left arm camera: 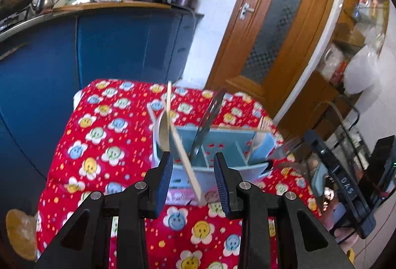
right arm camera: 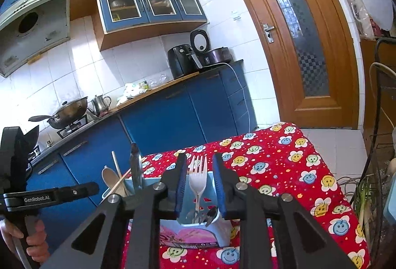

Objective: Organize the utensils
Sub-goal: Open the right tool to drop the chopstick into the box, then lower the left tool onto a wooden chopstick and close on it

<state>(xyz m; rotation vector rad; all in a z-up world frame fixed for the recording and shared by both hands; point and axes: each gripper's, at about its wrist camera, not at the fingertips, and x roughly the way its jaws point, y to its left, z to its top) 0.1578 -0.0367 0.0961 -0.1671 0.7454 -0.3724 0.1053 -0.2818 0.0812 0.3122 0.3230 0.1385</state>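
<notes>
Right gripper (right arm camera: 200, 182) open, white fork (right arm camera: 198, 179) upright (tines up), blue caddy (right arm camera: 222, 231)

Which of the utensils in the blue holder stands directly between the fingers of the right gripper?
The white plastic fork, tines up. The spoon, chopsticks and metal tongs stand in the holder's far-left end instead.

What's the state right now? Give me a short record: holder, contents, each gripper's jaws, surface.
holder: light blue utensil caddy with divided compartments, standing on the table
contents: white plastic fork upright, tines up; wooden chopstick leaning; pale spoon; metal tongs
left gripper: jaws open, chopstick passing between them, contact unclear
right gripper: jaws open either side of the fork, not touching it
surface: red flower-print tablecloth
</notes>
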